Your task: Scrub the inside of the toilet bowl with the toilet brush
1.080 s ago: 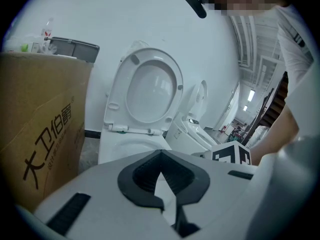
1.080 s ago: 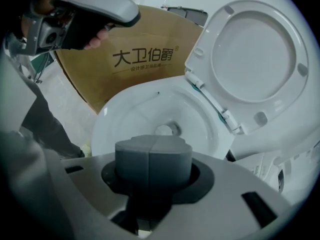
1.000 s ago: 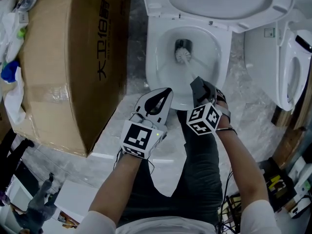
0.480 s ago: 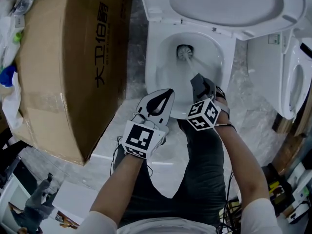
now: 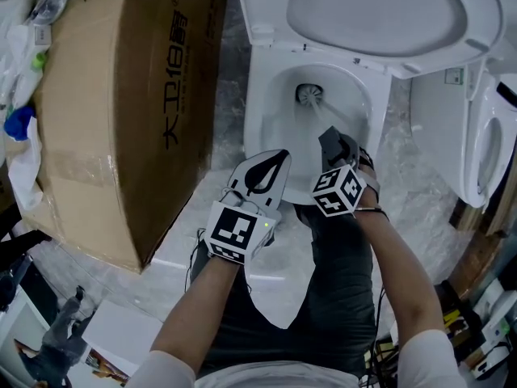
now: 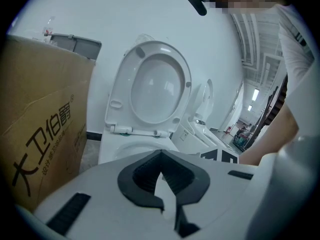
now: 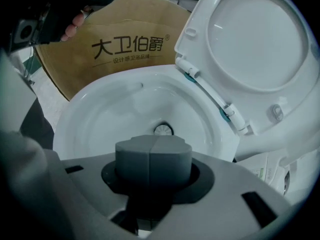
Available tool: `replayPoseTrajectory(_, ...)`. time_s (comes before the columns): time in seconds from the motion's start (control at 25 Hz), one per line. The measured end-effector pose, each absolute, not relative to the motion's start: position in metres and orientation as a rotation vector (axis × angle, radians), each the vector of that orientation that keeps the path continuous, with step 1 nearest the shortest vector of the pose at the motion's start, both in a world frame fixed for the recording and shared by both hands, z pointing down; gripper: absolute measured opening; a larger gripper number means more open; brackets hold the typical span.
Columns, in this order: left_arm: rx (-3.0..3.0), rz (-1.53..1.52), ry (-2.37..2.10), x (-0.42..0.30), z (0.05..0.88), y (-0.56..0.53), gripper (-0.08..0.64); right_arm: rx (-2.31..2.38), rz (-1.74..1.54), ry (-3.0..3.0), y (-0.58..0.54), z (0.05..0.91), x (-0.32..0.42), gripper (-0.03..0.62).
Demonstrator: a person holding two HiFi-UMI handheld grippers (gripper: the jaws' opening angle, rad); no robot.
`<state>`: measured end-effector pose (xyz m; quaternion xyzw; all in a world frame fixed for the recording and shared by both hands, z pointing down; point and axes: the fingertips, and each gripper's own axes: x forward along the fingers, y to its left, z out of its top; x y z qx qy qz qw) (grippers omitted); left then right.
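Observation:
The white toilet bowl (image 5: 260, 103) stands open with its lid (image 5: 388, 10) raised. The toilet brush head (image 5: 308, 94) is down at the drain hole, and its pale handle (image 5: 321, 118) slants back to my right gripper (image 5: 334, 146), which is shut on it just over the bowl's front rim. In the right gripper view the brush head (image 7: 163, 129) shows beyond the closed jaws of the right gripper (image 7: 152, 154), inside the bowl (image 7: 110, 114); the handle is hidden. My left gripper (image 5: 271, 164) hovers shut and empty beside the front rim.
A big cardboard box (image 5: 121, 111) stands close to the toilet's left side. A second white toilet (image 5: 485, 136) stands at the right. Plastic sheeting covers the floor (image 5: 420, 176). Bags and clutter (image 5: 20, 120) lie far left. The person's legs are below the grippers.
The brush head has shifted slightly inside the bowl, staying at the drain. The right gripper moved with it. The left gripper has hardly moved.

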<state>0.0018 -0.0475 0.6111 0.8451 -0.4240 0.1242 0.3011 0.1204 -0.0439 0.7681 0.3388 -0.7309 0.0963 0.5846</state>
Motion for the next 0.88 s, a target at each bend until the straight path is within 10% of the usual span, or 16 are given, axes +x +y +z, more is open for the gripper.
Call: replayPoseTrajectory(0.88,2.335,0.352,-0.995,0.009,0.407,0.007,0.008,1.111,0.636,-1.855,0.042,0.496,0.15,0.156)
